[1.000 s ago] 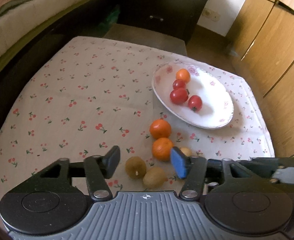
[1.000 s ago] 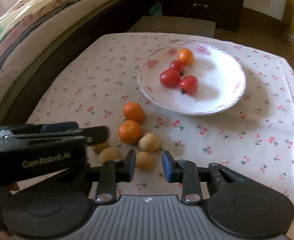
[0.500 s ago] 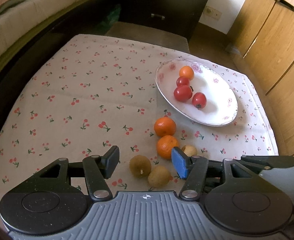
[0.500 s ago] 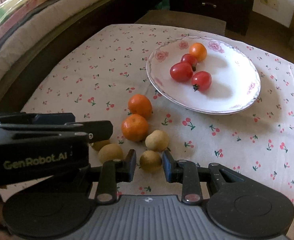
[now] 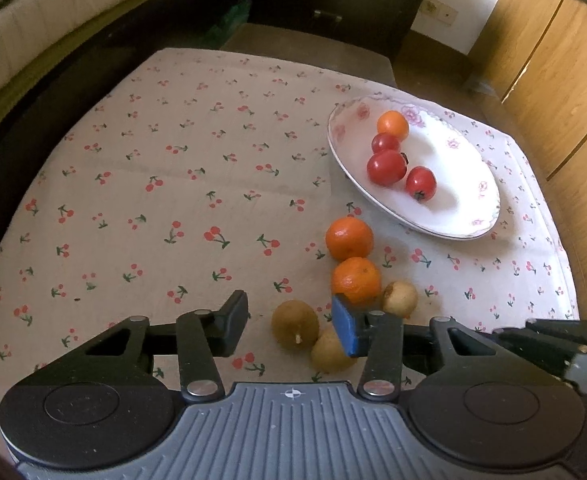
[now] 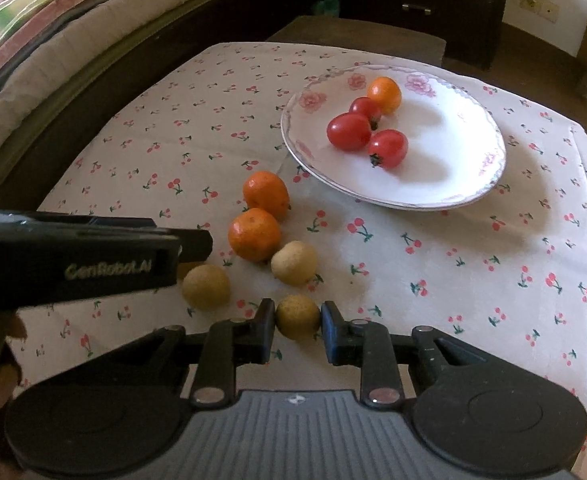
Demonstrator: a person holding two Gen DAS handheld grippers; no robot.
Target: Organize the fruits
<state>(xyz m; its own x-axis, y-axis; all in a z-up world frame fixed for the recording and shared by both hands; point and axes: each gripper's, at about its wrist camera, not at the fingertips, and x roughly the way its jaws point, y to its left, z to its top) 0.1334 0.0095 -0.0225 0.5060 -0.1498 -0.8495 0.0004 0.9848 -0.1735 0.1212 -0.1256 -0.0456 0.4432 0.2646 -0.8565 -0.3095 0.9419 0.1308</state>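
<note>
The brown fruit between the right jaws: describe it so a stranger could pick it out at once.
Start at the white flowered plate on the cherry-print cloth, then come toward the camera past the two tangerines. Three small brown fruits lie there; this brown fruit is nearest the camera, and it alone sits clamped between the right gripper jaws.

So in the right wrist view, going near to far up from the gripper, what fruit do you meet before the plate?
Right gripper shut on a kiwi → pale kiwi → near tangerine → far tangerine → plate with tomatoes.
</note>
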